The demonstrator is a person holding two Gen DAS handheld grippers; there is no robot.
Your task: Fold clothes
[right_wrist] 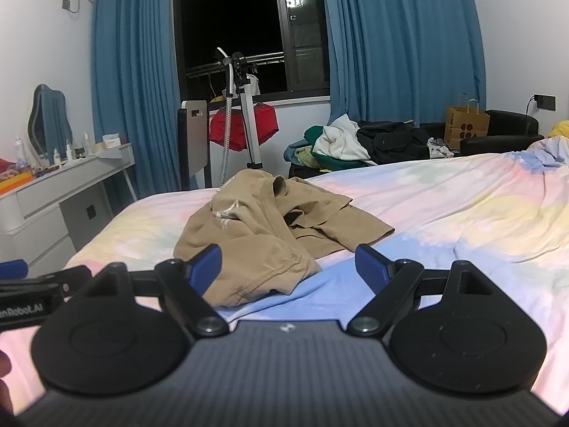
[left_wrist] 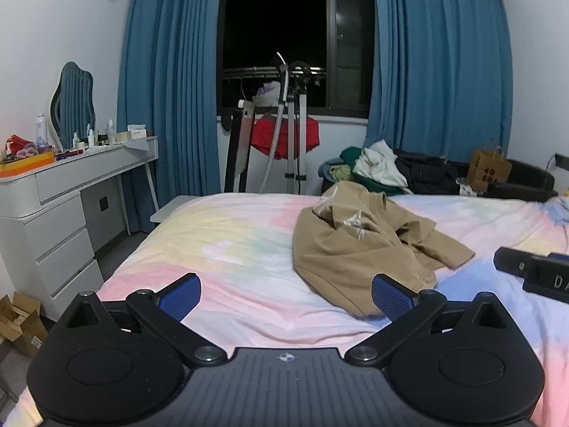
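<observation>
Blue curtains (left_wrist: 170,82) hung on both sides of a dark window (left_wrist: 277,28) at the far end of the bedroom. Closer in was a bed with a soft pastel sheet (left_wrist: 227,249) in pink, yellow and blue. A crumpled tan cotton T-shirt (left_wrist: 359,245) lay in a heap on the sheet, with one sleeve spread out to the right. The left gripper (left_wrist: 286,293) hung low over the sheet, its blue fingers (left_wrist: 181,295) wide apart and holding nothing. Its right finger sat just beside the shirt's near hem. The right gripper (right_wrist: 288,270) was also spread wide and held nothing, and the shirt's near edge (right_wrist: 256,284) lay between its fingers. A white dressing table (left_wrist: 71,192) with small bottles stood by the left wall. A pile of clothes (right_wrist: 355,142) lay past the bed, near a brown paper bag (right_wrist: 466,124).
</observation>
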